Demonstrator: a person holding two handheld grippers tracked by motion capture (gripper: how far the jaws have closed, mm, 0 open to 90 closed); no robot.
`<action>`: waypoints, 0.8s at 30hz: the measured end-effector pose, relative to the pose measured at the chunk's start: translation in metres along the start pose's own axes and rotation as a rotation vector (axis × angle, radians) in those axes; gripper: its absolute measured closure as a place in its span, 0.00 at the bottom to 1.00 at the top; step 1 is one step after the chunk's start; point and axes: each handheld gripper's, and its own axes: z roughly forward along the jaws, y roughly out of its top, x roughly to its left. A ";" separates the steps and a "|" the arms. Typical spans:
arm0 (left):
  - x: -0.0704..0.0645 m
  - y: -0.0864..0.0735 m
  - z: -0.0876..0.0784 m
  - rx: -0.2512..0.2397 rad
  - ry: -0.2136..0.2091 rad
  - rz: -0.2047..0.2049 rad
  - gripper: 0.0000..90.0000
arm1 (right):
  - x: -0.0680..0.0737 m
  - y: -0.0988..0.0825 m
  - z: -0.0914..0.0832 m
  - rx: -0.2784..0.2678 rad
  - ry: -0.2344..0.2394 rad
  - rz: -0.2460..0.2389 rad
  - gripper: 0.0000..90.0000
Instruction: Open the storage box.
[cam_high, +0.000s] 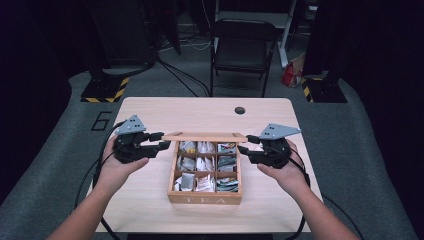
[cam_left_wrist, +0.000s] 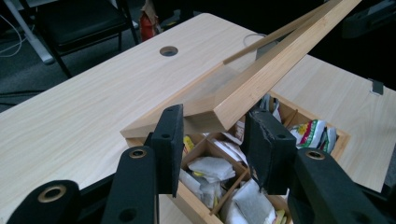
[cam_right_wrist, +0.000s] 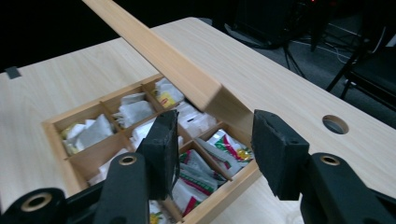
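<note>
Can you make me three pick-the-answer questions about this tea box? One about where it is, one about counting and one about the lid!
1. Where is the box?
A. On the chair
B. On the table, between the left tool and right tool
C. On the floor

2. How many compartments does it have?
A. Four
B. Six
C. Nine

3. How is the lid?
A. Raised, box open
B. Shut flat
C. Lying off beside the box

Answers:
1 B, the high view shows it on the tabletop with one tool at each side.
2 C, three rows of three show from above.
3 A, the lid slants up at the back and the tea bags show.
</note>
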 end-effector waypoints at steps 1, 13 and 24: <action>0.002 0.001 0.000 -0.001 -0.003 -0.002 0.65 | -0.002 0.000 0.002 -0.001 -0.004 -0.001 0.56; 0.007 0.009 0.002 -0.008 0.006 -0.006 0.66 | -0.019 -0.003 0.032 0.039 -0.039 0.050 0.59; 0.010 0.012 0.004 -0.018 0.003 -0.008 0.66 | -0.026 -0.001 0.040 0.031 -0.061 0.088 0.67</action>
